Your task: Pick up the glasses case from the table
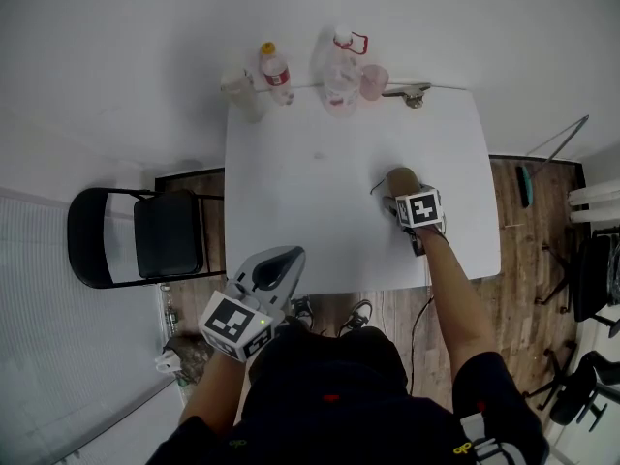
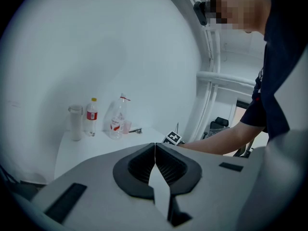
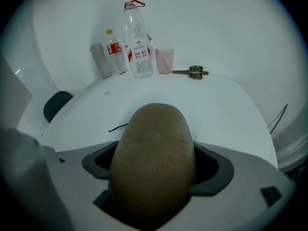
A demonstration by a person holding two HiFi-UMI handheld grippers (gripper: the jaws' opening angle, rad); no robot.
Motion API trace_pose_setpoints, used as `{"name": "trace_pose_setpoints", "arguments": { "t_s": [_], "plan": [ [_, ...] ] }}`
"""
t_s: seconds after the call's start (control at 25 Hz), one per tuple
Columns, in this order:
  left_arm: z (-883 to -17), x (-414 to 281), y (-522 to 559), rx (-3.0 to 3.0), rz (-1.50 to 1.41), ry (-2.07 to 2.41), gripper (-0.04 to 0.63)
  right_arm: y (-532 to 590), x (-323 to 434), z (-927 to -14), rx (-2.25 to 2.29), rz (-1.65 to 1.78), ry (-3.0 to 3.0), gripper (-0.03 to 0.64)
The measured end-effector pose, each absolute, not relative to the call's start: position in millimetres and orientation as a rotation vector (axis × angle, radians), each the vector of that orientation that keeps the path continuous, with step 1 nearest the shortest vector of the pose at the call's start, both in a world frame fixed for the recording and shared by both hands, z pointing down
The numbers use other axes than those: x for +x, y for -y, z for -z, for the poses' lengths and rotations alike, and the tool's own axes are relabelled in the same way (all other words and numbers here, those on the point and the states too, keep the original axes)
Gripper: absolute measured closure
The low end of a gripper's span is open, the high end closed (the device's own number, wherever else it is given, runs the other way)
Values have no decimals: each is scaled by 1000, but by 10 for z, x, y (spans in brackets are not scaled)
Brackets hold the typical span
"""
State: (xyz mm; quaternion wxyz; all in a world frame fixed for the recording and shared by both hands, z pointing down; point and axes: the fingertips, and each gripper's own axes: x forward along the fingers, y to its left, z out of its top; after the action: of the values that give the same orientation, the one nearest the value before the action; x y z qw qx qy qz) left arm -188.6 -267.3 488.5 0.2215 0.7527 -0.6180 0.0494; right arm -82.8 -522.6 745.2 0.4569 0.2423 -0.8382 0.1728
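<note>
Lying on the white table [image 1: 320, 211] toward its right side, the brown glasses case [image 1: 398, 179] rests with its rounded end pointing at the far edge. The right tongs [image 1: 405, 201] tilt down over it from the near side. In the right gripper view their jaws stand spread wide, one on each side of the case [image 3: 154, 162], which fills the gap between them; they are released rather than clamped on it. A thin black thread [image 3: 118, 128] lies on the table just left of the case.

The left tongs [image 1: 276, 267] hang at the near edge of the table, well apart from the case. In the left gripper view their jaws are clenched together with nothing between them.

Along the far edge stand a grey cup [image 1: 242, 93], a small bottle with a red label [image 1: 276, 74], a large clear bottle [image 1: 341, 71] and a pink cup [image 1: 373, 81], with a small metal object [image 1: 412, 94] to their right. A black folding chair [image 1: 136, 235] stands on the floor left of the table.
</note>
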Motion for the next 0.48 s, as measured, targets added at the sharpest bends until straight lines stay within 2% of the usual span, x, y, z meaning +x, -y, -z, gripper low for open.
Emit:
{"name": "trace_pose_setpoints", "arguments": {
  "t_s": [0.32,0.48],
  "plan": [
    [-4864,-1871,2652,2093,-130,1698,574,5224,-815,-7390,652,-395,2095,201],
    [-4825,-1896,2630,2107,-125,1693,574,5231,-816,-7062,719,-365,2246,201]
  ]
}}
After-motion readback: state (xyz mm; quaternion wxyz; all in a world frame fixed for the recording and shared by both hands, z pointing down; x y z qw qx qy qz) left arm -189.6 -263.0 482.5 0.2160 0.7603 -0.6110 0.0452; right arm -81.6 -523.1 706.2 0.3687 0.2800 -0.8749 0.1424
